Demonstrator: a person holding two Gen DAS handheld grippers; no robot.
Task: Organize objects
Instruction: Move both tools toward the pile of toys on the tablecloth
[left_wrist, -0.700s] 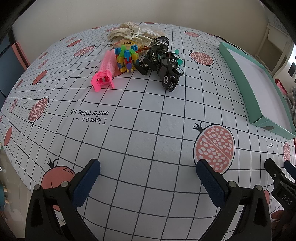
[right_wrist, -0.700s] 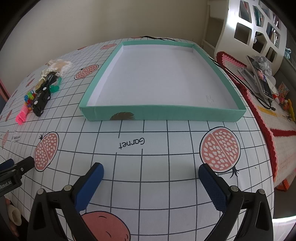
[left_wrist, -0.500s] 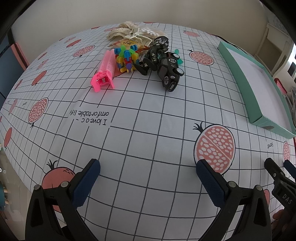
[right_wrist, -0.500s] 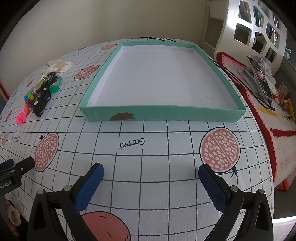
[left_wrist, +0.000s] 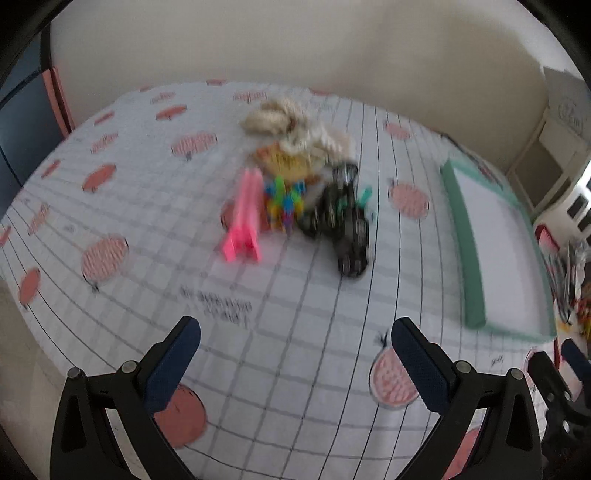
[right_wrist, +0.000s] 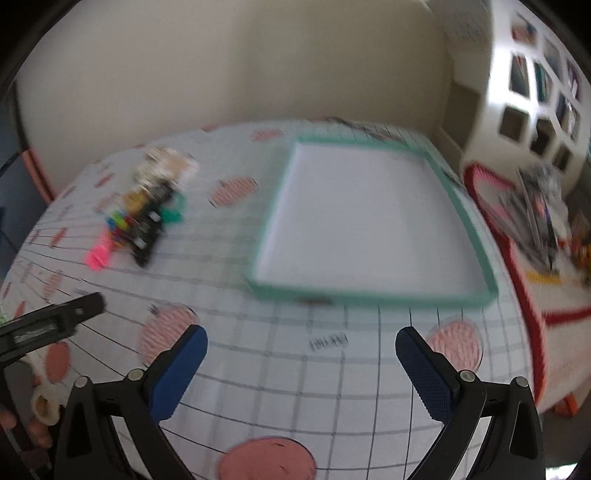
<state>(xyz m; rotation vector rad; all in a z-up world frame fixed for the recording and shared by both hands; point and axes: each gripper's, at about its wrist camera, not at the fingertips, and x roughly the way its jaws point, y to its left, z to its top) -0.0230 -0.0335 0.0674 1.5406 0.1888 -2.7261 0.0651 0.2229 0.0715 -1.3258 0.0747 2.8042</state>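
Both tools lifted, views tilted up, seemingly mid-motion

A table under a white grid-patterned cloth dotted with pink fruit prints carries everything here. Far on the left sits a tight cluster: a pink clip, a multicoloured spiky toy, a black toy car and a pale beige bundle at the back, all blurred. Over on the right, well apart from the cluster, lies a shallow teal-rimmed tray, white inside.
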